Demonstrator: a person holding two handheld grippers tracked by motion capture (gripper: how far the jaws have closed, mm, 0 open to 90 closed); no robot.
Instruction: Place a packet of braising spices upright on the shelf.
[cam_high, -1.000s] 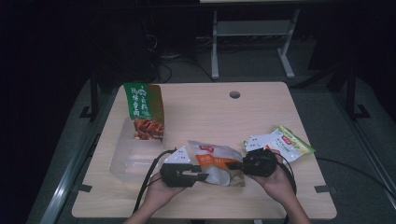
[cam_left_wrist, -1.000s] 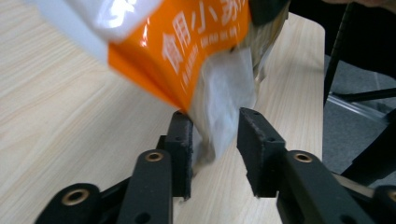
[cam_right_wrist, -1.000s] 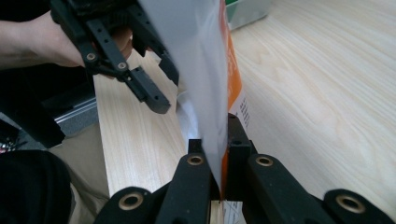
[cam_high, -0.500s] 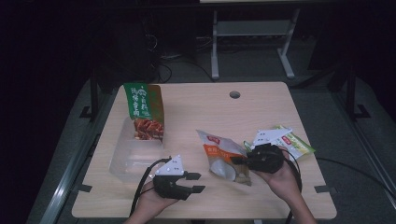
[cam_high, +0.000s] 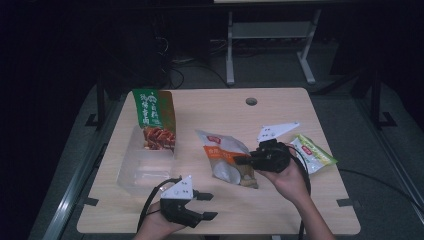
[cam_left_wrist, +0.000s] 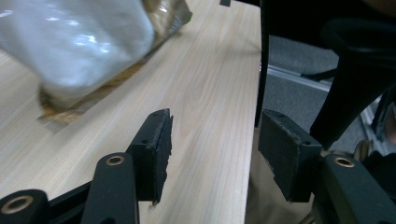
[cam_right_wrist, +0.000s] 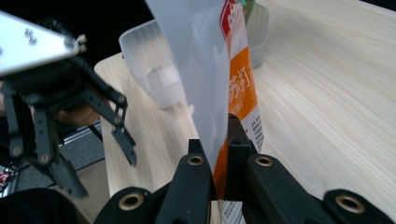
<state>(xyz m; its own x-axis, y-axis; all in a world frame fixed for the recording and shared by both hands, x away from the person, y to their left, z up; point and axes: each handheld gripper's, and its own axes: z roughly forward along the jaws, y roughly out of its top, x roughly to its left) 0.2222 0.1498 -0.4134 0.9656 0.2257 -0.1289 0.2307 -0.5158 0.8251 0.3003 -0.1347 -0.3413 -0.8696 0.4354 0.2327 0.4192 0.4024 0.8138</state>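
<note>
Orange pouch (cam_high: 227, 160) was clamped by its edge in right gripper (cam_high: 245, 160), lifted off desk (cam_high: 280, 115), likely for transfer to clear tub (cam_high: 142, 167). Left gripper (cam_high: 207, 206) was held low at near desk edge, jaws apart, just opened, nothing between them.

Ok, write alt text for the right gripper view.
The right gripper pinches the edge of an orange-and-white snack bag, lifted above a light wooden table. At left, the left gripper hangs with jaws open in front of a clear plastic container.
</note>
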